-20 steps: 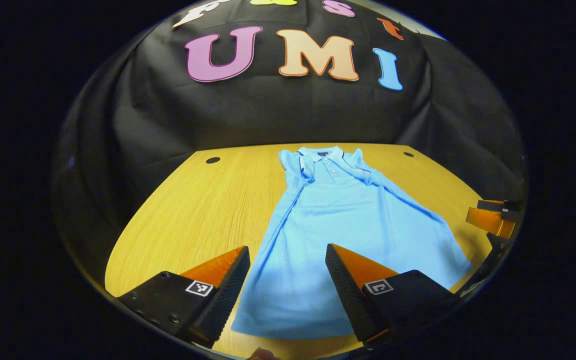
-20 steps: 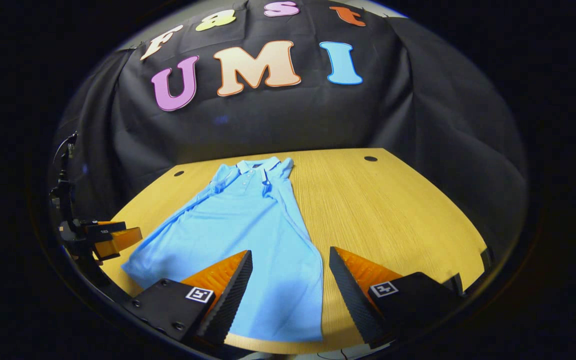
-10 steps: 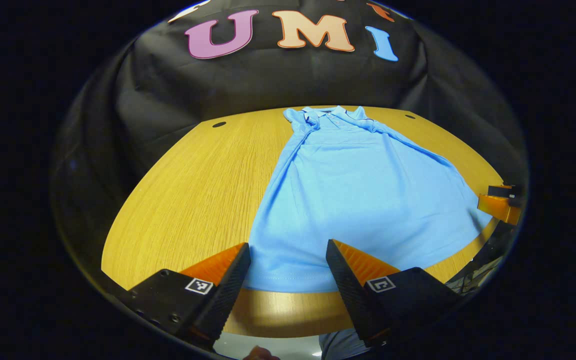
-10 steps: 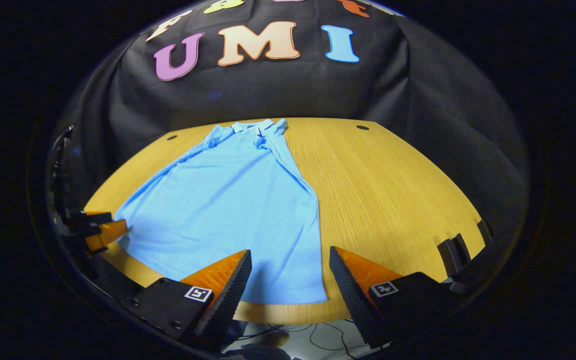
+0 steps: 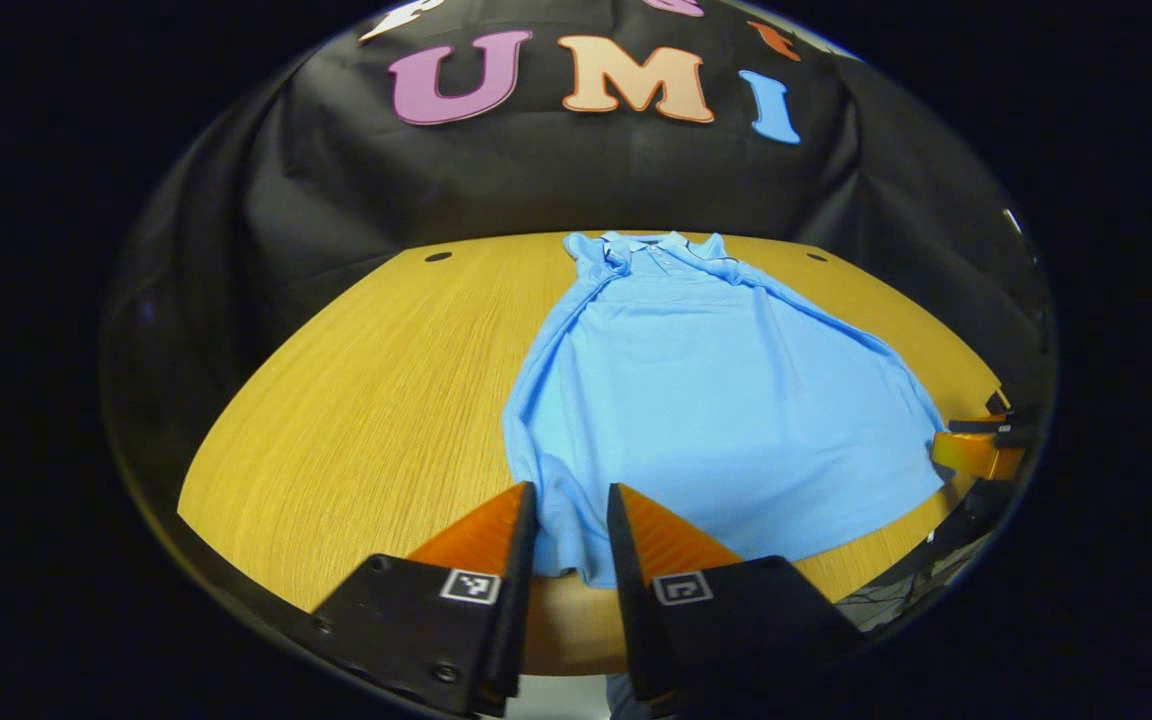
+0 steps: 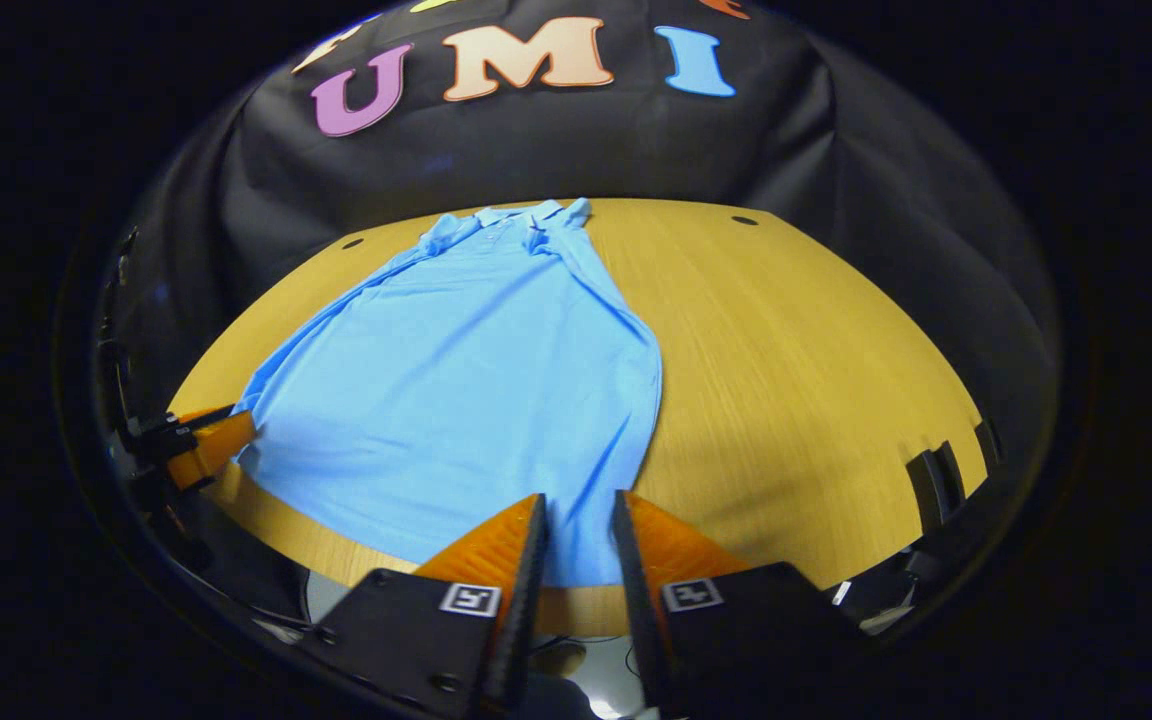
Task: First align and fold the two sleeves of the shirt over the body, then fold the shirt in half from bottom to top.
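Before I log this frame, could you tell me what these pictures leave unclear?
- Left gripper view: left tool covers the light blue polo shirt's hem corner; pinch unconfirmed.
- Right gripper view: right tool hides its corner likewise.
- Folded sleeves near the collar: too small in either view.

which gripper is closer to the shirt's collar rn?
Neither clearly. Both grippers sit at the hem end of the shirt, far from the collar: left gripper at the left hem corner, right gripper at the right hem corner.
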`<move>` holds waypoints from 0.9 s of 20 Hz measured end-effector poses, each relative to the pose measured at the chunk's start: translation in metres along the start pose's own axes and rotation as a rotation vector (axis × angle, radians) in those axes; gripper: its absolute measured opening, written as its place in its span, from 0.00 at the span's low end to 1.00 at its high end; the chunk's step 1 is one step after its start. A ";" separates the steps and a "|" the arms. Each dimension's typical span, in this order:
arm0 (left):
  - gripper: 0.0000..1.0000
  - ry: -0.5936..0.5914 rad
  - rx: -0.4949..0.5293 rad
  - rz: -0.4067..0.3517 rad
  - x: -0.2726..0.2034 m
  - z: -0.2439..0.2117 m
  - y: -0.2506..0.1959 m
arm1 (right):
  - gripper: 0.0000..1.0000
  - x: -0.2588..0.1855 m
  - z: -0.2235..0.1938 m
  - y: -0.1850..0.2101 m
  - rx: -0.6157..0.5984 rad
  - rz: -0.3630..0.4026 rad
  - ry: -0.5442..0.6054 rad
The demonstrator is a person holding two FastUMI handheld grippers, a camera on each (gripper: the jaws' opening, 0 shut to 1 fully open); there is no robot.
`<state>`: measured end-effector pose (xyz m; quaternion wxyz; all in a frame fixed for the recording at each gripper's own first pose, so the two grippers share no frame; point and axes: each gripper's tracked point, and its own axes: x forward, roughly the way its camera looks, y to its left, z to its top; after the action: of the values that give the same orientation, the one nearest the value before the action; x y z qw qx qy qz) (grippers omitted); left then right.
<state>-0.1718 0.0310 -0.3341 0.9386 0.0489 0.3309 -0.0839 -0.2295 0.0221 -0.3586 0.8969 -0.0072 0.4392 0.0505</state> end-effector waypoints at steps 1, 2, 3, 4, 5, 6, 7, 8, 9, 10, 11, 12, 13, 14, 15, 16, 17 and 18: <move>0.21 -0.003 0.055 0.032 0.000 0.002 -0.002 | 0.28 0.001 0.000 0.004 -0.005 0.009 0.005; 0.00 0.009 0.131 0.055 0.003 0.000 -0.002 | 0.08 0.002 0.001 0.006 -0.014 0.021 0.004; 0.00 0.024 0.196 0.075 0.004 0.000 -0.002 | 0.08 0.001 0.001 0.008 -0.009 0.031 0.011; 0.00 0.040 0.217 0.083 0.002 0.001 -0.002 | 0.03 0.004 0.002 0.007 -0.004 0.046 0.020; 0.00 0.049 0.176 0.054 0.002 0.003 -0.007 | 0.03 0.003 0.002 0.008 0.008 0.059 0.027; 0.00 0.060 0.090 -0.006 0.002 0.003 -0.020 | 0.03 0.004 0.003 0.009 0.025 0.073 0.036; 0.00 0.088 -0.010 -0.053 0.003 0.001 -0.030 | 0.03 0.005 0.004 0.007 0.042 0.076 0.049; 0.00 0.115 -0.076 -0.068 0.003 -0.002 -0.029 | 0.03 0.005 0.005 0.007 0.057 0.081 0.055; 0.00 0.129 -0.116 -0.076 0.003 0.001 -0.027 | 0.03 0.003 0.010 0.009 0.064 0.088 0.052; 0.00 0.140 -0.142 -0.085 0.001 0.003 -0.026 | 0.02 0.003 0.017 0.010 0.065 0.096 0.040; 0.00 0.147 -0.159 -0.103 0.001 0.007 -0.028 | 0.02 0.002 0.025 0.011 0.060 0.102 0.029; 0.00 0.145 -0.170 -0.110 0.001 0.012 -0.027 | 0.03 0.000 0.034 0.012 0.056 0.111 0.013; 0.00 0.138 -0.180 -0.112 0.001 0.021 -0.024 | 0.02 -0.001 0.044 0.013 0.051 0.117 0.000; 0.00 0.132 -0.187 -0.116 0.001 0.030 -0.023 | 0.02 -0.002 0.054 0.014 0.049 0.123 -0.009; 0.00 0.117 -0.195 -0.125 0.001 0.042 -0.022 | 0.02 -0.002 0.066 0.015 0.051 0.127 -0.023; 0.00 0.112 -0.195 -0.129 0.002 0.051 -0.020 | 0.02 -0.002 0.078 0.015 0.055 0.130 -0.041; 0.00 0.108 -0.192 -0.135 0.004 0.062 -0.019 | 0.03 -0.001 0.090 0.017 0.058 0.135 -0.052; 0.00 0.095 -0.187 -0.133 0.008 0.074 -0.017 | 0.03 0.002 0.102 0.017 0.060 0.136 -0.063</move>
<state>-0.1235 0.0028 -0.2825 0.9148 -0.0569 0.3838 -0.1124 -0.1496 0.0454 -0.2964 0.9047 0.0513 0.4115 0.0981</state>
